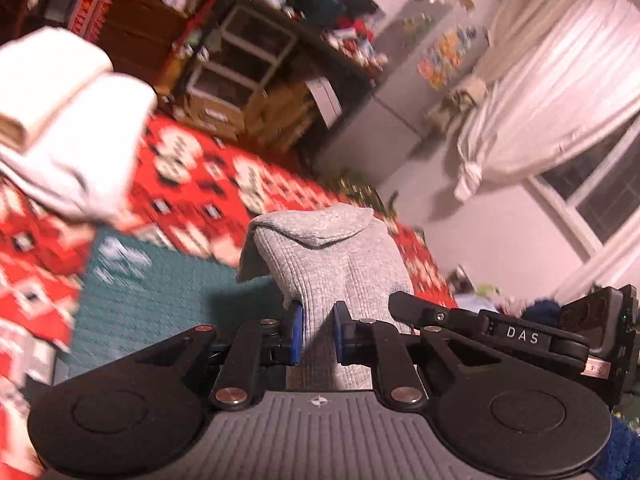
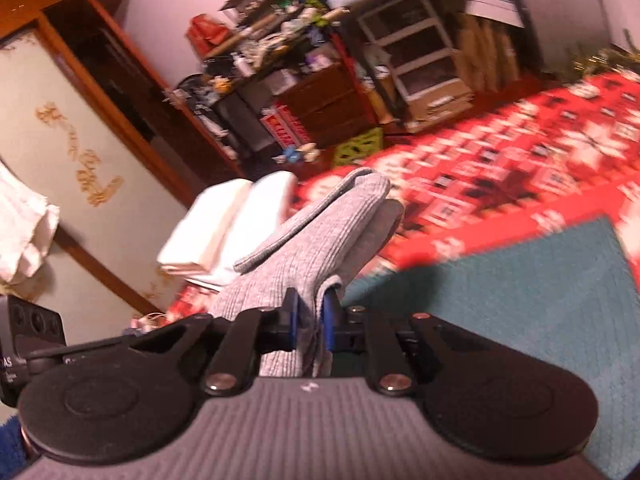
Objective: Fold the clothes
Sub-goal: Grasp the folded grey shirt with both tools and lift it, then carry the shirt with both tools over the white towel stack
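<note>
**Two grippers lift one grey piece, white stack already made**

Both tools clamp the same grey ribbed garment [image 1: 332, 264]: the left gripper [image 1: 318, 332] pinches it between narrow blue pads, and the right gripper [image 2: 310, 326] does likewise. It hangs doubled over, raised above the teal mat [image 2: 520, 312] on the red patterned blanket [image 1: 208, 184]. Farther off, folded white cloths [image 1: 68, 120] sit stacked, so some folding looks finished. This piece seems partway folded; setting it down and any final fold likely remain.
</note>
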Tool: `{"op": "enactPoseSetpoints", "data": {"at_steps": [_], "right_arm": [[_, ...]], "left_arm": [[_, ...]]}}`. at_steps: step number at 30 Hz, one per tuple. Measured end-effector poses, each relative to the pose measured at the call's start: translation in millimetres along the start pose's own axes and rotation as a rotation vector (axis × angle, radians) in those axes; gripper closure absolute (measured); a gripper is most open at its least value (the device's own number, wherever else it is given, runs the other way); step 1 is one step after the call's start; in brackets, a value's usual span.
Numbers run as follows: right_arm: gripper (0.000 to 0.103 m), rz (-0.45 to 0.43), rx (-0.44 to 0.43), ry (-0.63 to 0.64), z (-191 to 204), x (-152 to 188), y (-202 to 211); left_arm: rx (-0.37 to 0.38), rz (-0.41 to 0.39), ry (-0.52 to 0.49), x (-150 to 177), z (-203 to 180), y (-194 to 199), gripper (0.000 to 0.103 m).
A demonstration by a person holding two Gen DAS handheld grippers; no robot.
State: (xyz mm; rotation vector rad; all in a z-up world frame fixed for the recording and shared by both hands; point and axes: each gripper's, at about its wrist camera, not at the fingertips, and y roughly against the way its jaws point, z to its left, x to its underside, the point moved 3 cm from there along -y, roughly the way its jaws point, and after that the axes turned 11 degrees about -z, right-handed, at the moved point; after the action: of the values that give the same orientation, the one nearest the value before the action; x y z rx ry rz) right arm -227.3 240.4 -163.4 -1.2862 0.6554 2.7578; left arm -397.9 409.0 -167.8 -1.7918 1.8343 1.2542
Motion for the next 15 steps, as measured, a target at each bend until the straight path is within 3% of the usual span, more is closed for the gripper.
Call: {"op": "enactPoseSetpoints", "data": {"at_steps": [4,9,15], "right_arm": [[0.09,-0.004,-0.063,0.022,47.2,-17.3,-51.7],[0.09,-0.046,-0.131,0.029,109.2,-38.6,-124.4],[0.09,-0.096,-0.177,-0.054,162.7,-69.0,-223.2]], "left_arm": [[-0.054,-0.042,-0.017,-44.8,28.7,13.9,0.088],[-0.113,-0.117,-0.123,-119.1,65.5,32.6,0.088],[-0.177,-0.144,-0.209,-213.2,121.7,26.2,0.088]]}}
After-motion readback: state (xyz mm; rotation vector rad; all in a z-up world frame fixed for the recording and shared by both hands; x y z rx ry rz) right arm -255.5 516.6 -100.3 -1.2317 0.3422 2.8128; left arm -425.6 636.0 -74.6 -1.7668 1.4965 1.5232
